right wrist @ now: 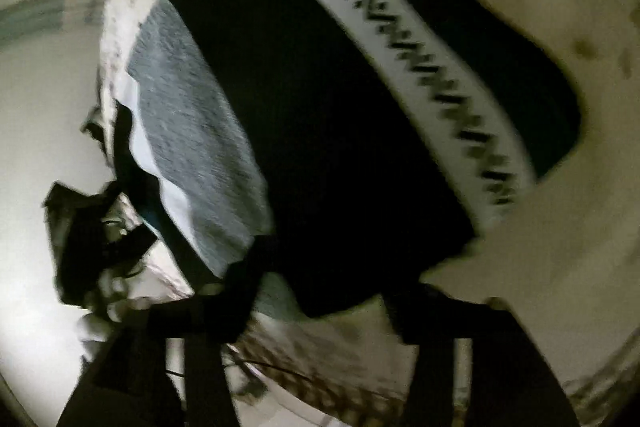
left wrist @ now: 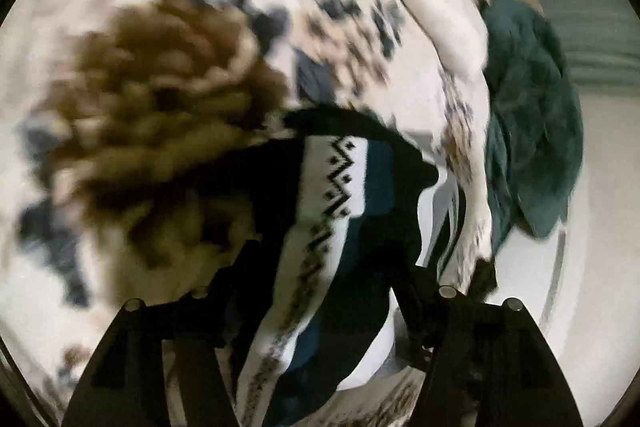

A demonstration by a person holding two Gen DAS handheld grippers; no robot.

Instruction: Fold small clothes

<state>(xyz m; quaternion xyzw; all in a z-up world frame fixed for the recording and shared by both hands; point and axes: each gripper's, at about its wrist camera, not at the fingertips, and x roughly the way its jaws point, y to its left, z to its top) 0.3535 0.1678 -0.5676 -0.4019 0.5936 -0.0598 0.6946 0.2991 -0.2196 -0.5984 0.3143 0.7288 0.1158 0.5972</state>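
A small striped garment (left wrist: 340,183) in black, white and teal, with a black zigzag band, lies between the fingers of my left gripper (left wrist: 324,263); the jaws stand apart with cloth filling the gap. In the right wrist view the same garment (right wrist: 320,131) shows black, grey and white panels and the zigzag band. My right gripper (right wrist: 324,291) has its jaws apart around the garment's near black edge. Both views are blurred by motion. My left gripper and the hand holding it (right wrist: 88,239) show at the left of the right wrist view.
The garment lies on a white bedspread (left wrist: 432,11) printed with a large brown flower (left wrist: 160,99) and blue leaves. A dark teal cloth (left wrist: 532,123) lies heaped at the bedspread's right edge. Pale floor (left wrist: 592,267) lies beyond.
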